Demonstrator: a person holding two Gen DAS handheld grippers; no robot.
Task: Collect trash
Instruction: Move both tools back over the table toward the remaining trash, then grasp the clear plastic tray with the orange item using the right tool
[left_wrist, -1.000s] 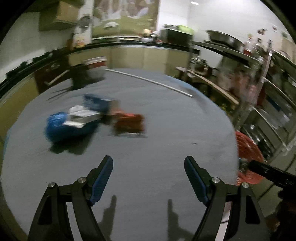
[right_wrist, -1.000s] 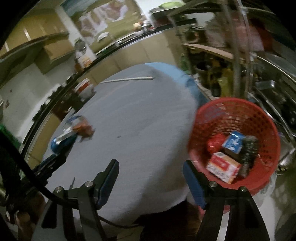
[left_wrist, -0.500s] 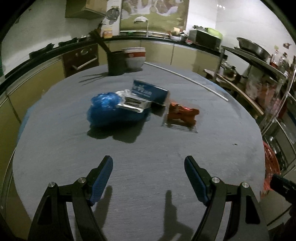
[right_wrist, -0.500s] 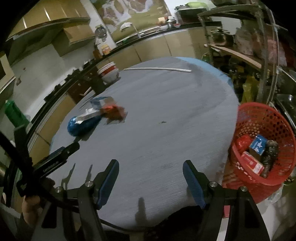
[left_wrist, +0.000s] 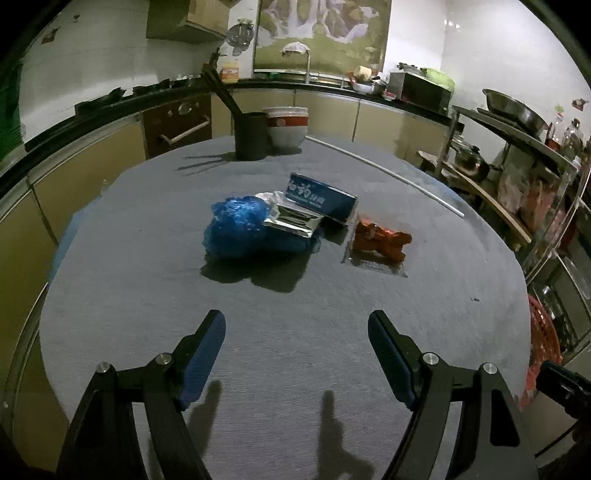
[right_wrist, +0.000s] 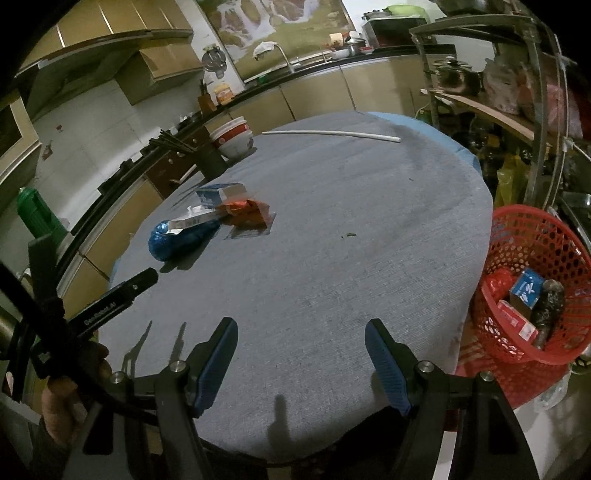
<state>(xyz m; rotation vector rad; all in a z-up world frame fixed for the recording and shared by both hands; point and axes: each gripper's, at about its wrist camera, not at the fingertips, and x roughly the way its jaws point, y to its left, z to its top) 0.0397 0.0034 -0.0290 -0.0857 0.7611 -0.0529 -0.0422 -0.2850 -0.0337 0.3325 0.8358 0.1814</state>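
Note:
A crumpled blue plastic bag (left_wrist: 240, 230) lies mid-table with a silver foil packet (left_wrist: 291, 220) on it, a blue box (left_wrist: 321, 198) behind and an orange snack wrapper (left_wrist: 380, 242) to the right. The same pile shows in the right wrist view: bag (right_wrist: 173, 242), wrapper (right_wrist: 247, 214). My left gripper (left_wrist: 295, 328) is open and empty, short of the pile. My right gripper (right_wrist: 300, 334) is open and empty over the table's near edge. A red basket (right_wrist: 532, 236) with several trash items stands right of the table.
A black chopstick holder (left_wrist: 251, 136) and stacked bowls (left_wrist: 286, 127) stand at the table's far side, and a thin white rod (left_wrist: 388, 173) lies at the far right. Metal shelves (left_wrist: 535, 155) crowd the right. Counters curve round the back and left.
Both views swung left toward the trash pile and steadied. The pile now sits centred ahead of my left gripper. The basket slid to the right edge of the right view.

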